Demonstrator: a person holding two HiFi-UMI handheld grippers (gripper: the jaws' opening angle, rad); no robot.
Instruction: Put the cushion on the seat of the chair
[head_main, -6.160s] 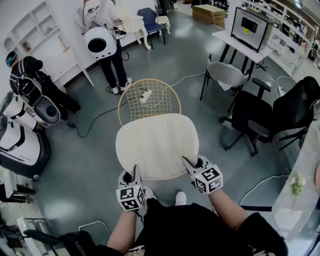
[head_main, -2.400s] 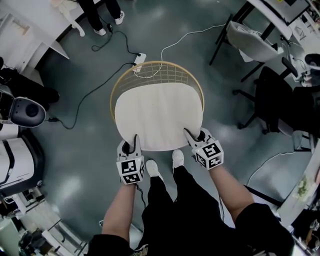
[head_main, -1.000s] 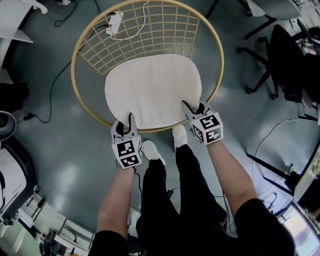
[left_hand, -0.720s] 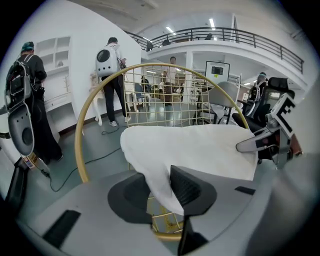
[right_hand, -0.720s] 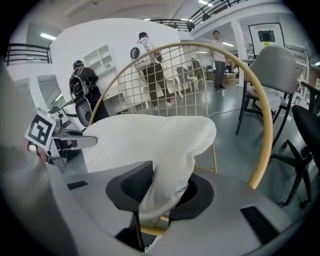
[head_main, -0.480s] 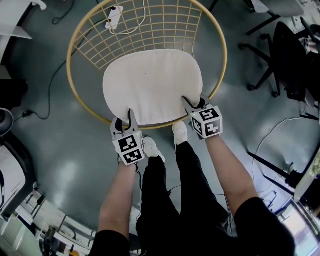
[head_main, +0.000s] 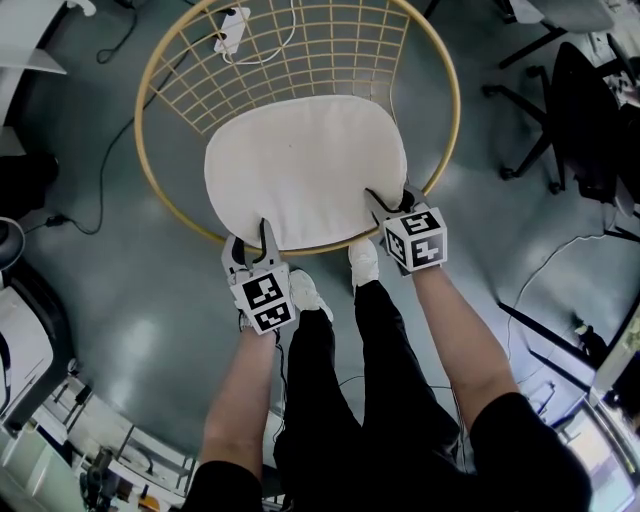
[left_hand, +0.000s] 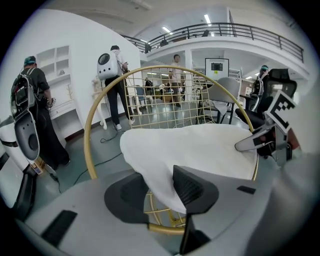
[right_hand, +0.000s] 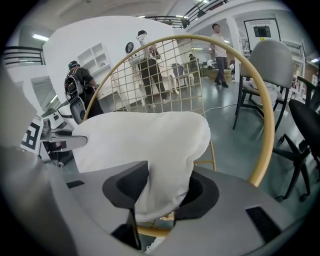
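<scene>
The cream cushion (head_main: 305, 165) lies on the seat of the round gold wire chair (head_main: 141, 110), its near edge over the front rim. My left gripper (head_main: 250, 235) is at the near left corner. Its jaws have just been opening, and in the left gripper view that corner of the cushion (left_hand: 200, 145) hangs between them with a gap at the left pad of my left gripper (left_hand: 157, 192). My right gripper (head_main: 390, 195) is at the near right corner. Its jaws have just been opening too, and the cushion (right_hand: 140, 140) sits loosely between the pads of my right gripper (right_hand: 162, 192).
The person's white shoes (head_main: 305, 295) stand just under the chair's front rim. Black office chairs (head_main: 590, 110) are to the right. A power strip with cables (head_main: 232, 28) lies behind the chair. A white machine (head_main: 20, 340) stands at the left. People (left_hand: 112, 80) stand farther back.
The cushion was carried up to the chair and set down on its seat. Over the last second both grippers' jaws have widened at the cushion's near corners.
</scene>
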